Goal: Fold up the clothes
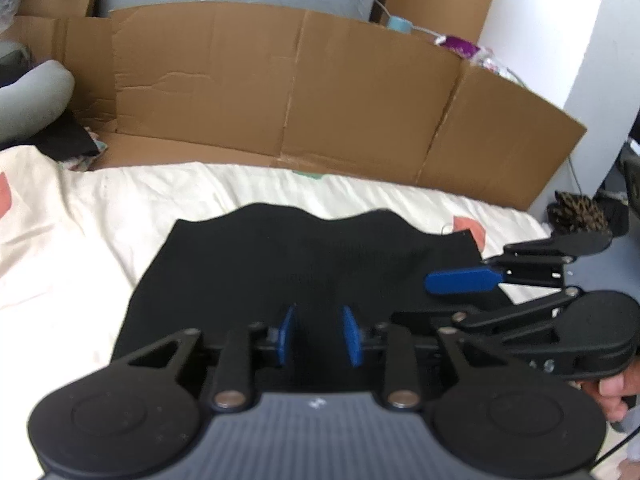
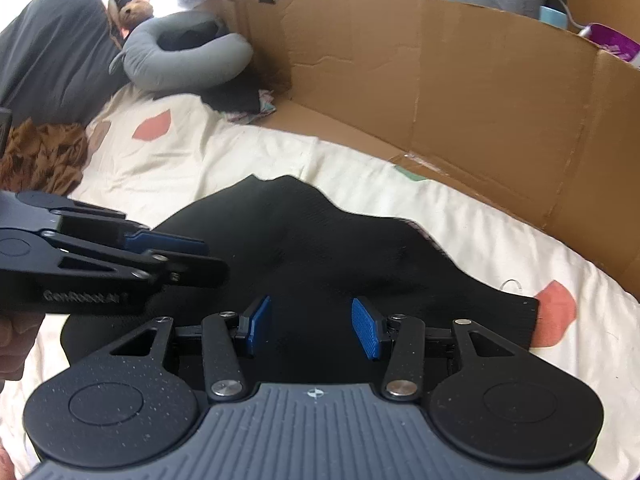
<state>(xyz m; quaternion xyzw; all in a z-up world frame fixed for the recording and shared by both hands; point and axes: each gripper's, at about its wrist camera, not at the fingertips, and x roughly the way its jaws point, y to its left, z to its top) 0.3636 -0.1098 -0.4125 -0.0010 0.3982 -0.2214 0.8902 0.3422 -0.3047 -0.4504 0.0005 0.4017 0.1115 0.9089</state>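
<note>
The black garment [image 1: 304, 264] lay on the cream bedsheet [image 1: 80, 232] at the lower centre. The left gripper [image 1: 318, 334] and right gripper [image 2: 312, 328] hovered over it, both released, jaws apart.

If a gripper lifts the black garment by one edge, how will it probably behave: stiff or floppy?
Probably floppy: the black garment lies flat on the cream bedsheet with a wavy far edge, so it would likely drape and sag. It looks thin, so probably light. Its ribbed-looking knit should grip the blue pads rather than slip.
</note>
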